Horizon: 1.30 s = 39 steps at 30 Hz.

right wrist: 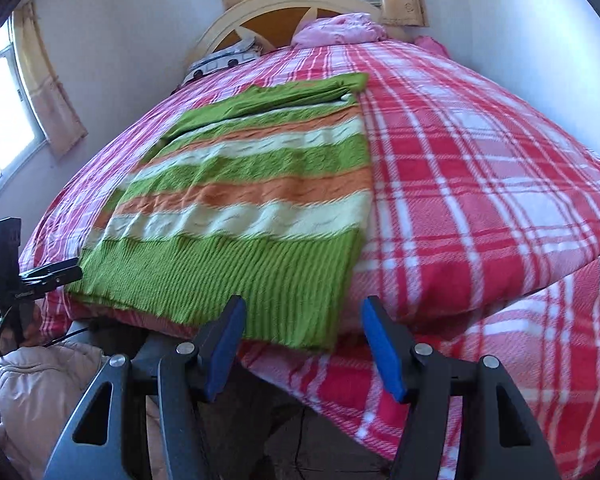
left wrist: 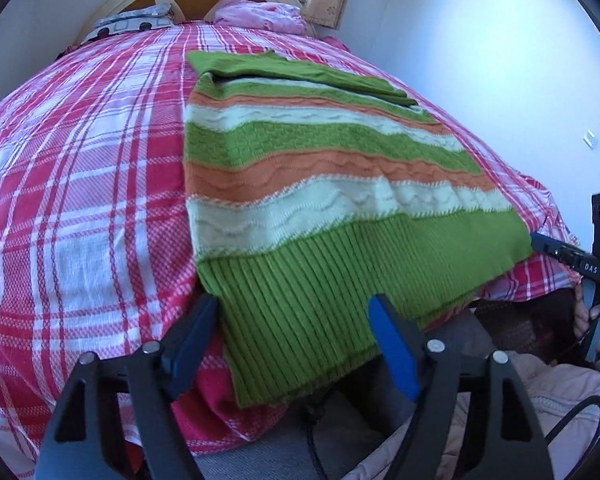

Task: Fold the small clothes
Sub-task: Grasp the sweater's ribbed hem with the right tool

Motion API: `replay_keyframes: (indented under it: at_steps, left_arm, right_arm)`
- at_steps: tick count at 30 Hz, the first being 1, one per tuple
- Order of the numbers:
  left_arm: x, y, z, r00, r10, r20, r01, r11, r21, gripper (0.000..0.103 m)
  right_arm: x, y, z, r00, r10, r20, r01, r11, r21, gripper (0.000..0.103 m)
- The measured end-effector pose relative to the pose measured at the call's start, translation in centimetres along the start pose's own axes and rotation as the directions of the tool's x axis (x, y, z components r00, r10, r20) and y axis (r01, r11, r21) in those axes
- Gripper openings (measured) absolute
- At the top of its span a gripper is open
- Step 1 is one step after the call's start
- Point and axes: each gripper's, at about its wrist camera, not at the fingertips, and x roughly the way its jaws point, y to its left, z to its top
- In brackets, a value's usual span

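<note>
A striped knit sweater [left wrist: 320,176], green, orange and cream, lies flat on the bed with its green ribbed hem hanging over the near edge; a green sleeve is folded across its far end. It also shows in the right wrist view [right wrist: 244,200]. My left gripper [left wrist: 296,312] is open, its blue pads either side of the hem's left part, just in front of it. My right gripper [right wrist: 304,316] is open at the hem's right corner. Each gripper shows at the edge of the other's view: the right one [left wrist: 568,252] and the left one [right wrist: 48,274].
The bed has a red and white plaid cover [left wrist: 80,184], [right wrist: 480,184]. Pillows [left wrist: 256,14] and a curved headboard [right wrist: 284,12] stand at the far end. White walls flank the bed, with a window [right wrist: 0,120] at the left. My pink padded jacket [right wrist: 32,384] is below.
</note>
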Motion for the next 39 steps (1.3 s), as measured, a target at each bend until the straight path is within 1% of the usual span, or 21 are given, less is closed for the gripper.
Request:
replay_keyframes:
  at_steps: [5,6,8,9,10,12,13,14,15,16,18,20,23,25,26,28,30,33,34,37,39]
  left_arm:
    - [0.0,-0.2,-0.4,1.0,0.008,-0.012,-0.008,1.0,0.008,0.073]
    - [0.0,-0.1,-0.4,1.0,0.004,-0.011,-0.004,1.0,0.001,0.073]
    - [-0.2,0.2,-0.5,1.0,-0.011,-0.009,0.011,1.0,-0.01,0.073]
    - [-0.2,0.2,-0.6,1.0,-0.019,-0.009,0.019,1.0,-0.014,0.073]
    - [-0.3,0.2,-0.6,1.0,-0.023,-0.01,0.023,1.0,-0.016,0.072]
    - [-0.3,0.1,-0.6,1.0,-0.019,-0.011,0.019,1.0,-0.014,0.061]
    - [-0.4,0.2,-0.6,1.0,-0.013,-0.01,0.013,1.0,-0.014,0.057]
    - [-0.3,0.2,-0.6,1.0,-0.013,-0.009,0.013,1.0,-0.018,0.044]
    - [-0.3,0.4,-0.6,1.0,-0.017,-0.01,0.017,0.999,-0.028,0.028]
    - [-0.3,0.7,-0.5,1.0,-0.022,-0.012,0.021,0.999,-0.042,0.025]
    - [-0.3,1.3,-0.4,0.999,-0.051,-0.013,0.05,0.996,-0.074,0.023]
    - [-0.2,1.2,-0.3,0.999,-0.048,-0.016,0.047,0.996,-0.074,0.023]
    - [-0.3,0.7,-0.3,1.0,-0.022,-0.014,0.021,0.998,-0.055,0.018]
    - [-0.7,0.6,0.1,1.0,-0.028,-0.005,0.028,0.998,-0.063,0.012]
    - [-0.9,0.7,0.4,0.999,-0.034,-0.002,0.034,0.997,-0.068,0.012]
    - [-1.5,0.7,1.5,0.998,-0.067,0.018,0.068,0.994,-0.081,0.012]
    - [-1.9,0.5,2.7,0.996,-0.081,0.041,0.084,0.994,-0.074,0.011]
    - [-1.9,0.0,4.9,0.996,-0.058,0.067,0.06,0.998,-0.035,0.011]
    - [-1.8,-0.1,5.8,0.996,-0.053,0.074,0.055,0.998,-0.029,0.011]
    - [-1.3,0.1,8.3,0.994,-0.056,0.098,0.059,0.998,-0.024,0.011]
    - [-0.8,0.1,10.0,0.993,-0.027,0.119,0.027,1.0,-0.003,0.009]
  right_arm:
    - [0.9,1.2,-0.4,0.999,-0.037,-0.033,0.036,0.998,-0.048,0.058]
    - [1.1,1.2,-0.5,0.999,-0.034,-0.038,0.033,0.999,-0.041,0.052]
    - [1.5,0.8,-0.7,0.998,-0.024,-0.052,0.023,1.0,-0.01,0.048]
    - [1.9,0.6,-0.8,0.998,-0.016,-0.066,0.016,1.0,0.006,0.04]
    - [2.3,0.3,-1.0,0.996,-0.006,-0.086,0.008,1.0,0.022,0.026]
    - [3.1,0.1,-1.4,0.994,0.007,-0.111,-0.003,0.999,0.038,0.011]
    - [3.2,0.1,-1.6,0.994,0.005,-0.113,-0.001,0.999,0.035,0.006]
    - [3.3,0.2,-1.7,0.993,0.004,-0.115,-0.002,1.0,0.024,0.005]
    - [3.2,0.3,-1.7,0.994,0.008,-0.111,-0.007,1.0,0.014,0.004]
    - [3.0,0.5,-1.7,0.995,0.012,-0.104,-0.011,1.0,0.009,0.003]
    - [2.6,0.6,-1.3,0.996,0.029,-0.088,-0.028,1.0,0.011,0.003]
    - [2.1,0.5,-1.0,0.997,0.038,-0.074,-0.037,0.999,0.02,0.003]
    - [1.4,-0.1,-0.4,0.998,0.053,-0.035,-0.052,0.998,0.048,0.003]
    - [1.0,-0.3,0.0,0.996,0.091,-0.012,-0.09,0.993,0.074,0.003]
    - [0.8,-0.4,0.2,0.994,0.111,-0.001,-0.11,0.99,0.092,0.003]
    - [0.7,-0.4,1.1,0.989,0.149,0.017,-0.15,0.981,0.12,0.003]
    - [0.7,-0.4,2.1,0.985,0.167,0.037,-0.17,0.977,0.128,0.003]
    - [1.1,-0.4,4.3,0.984,0.167,0.068,-0.174,0.977,0.124,0.003]
    - [1.2,-0.5,5.0,0.984,0.163,0.077,-0.172,0.978,0.121,0.001]
    - [1.8,-0.9,7.5,0.982,0.148,0.117,-0.163,0.978,0.129,0.0]
    - [2.5,-1.3,8.9,0.985,0.121,0.126,-0.138,0.982,0.13,0.0]
